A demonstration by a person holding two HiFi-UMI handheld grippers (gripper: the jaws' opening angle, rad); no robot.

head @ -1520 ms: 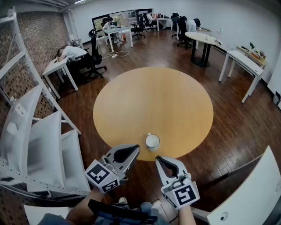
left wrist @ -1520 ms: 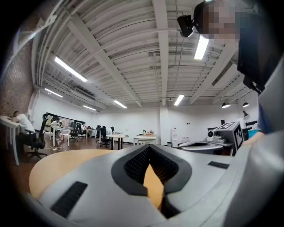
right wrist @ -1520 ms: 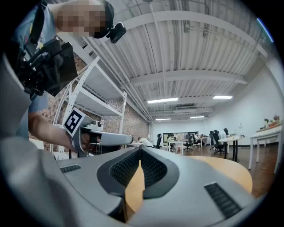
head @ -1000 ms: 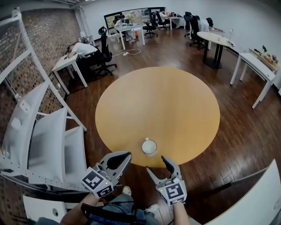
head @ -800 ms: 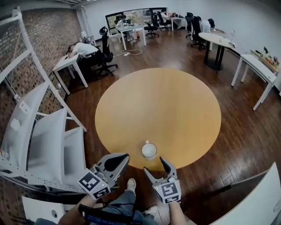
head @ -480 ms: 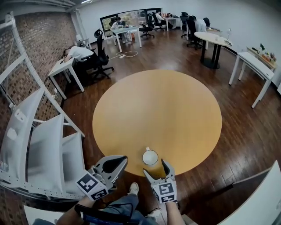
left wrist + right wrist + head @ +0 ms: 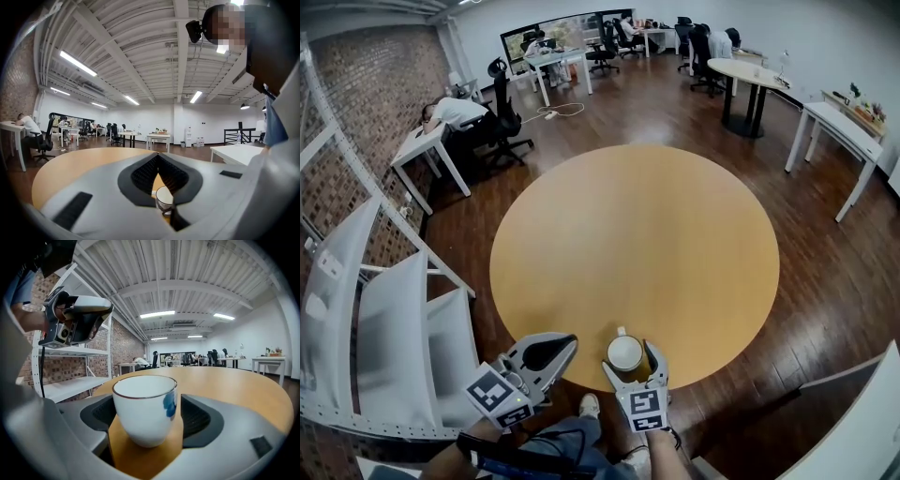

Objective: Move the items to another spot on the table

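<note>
A white cup (image 7: pixel 625 352) with a dark rim and a blue mark stands upright near the front edge of the round wooden table (image 7: pixel 637 225). My right gripper (image 7: pixel 630 360) is at the table edge with one jaw on each side of the cup. Its jaws have just been opening and stand wide. In the right gripper view the cup (image 7: pixel 145 411) fills the space between them, with a gap at the right pad. My left gripper (image 7: pixel 566 341) hovers left of the cup, off the table edge, its tips together. The left gripper view shows the cup (image 7: pixel 164 199) low between its jaws.
A white shelving rack (image 7: pixel 384 319) stands close at the left. The corner of a white table (image 7: pixel 834 422) is at the lower right. Desks, office chairs and another round table (image 7: pixel 741 75) stand far back on the dark wood floor. The person's legs are below the table edge.
My right gripper has come forward and down from off the table edge, and its jaws have spread around the cup. The left gripper has shifted only a little beside it.
</note>
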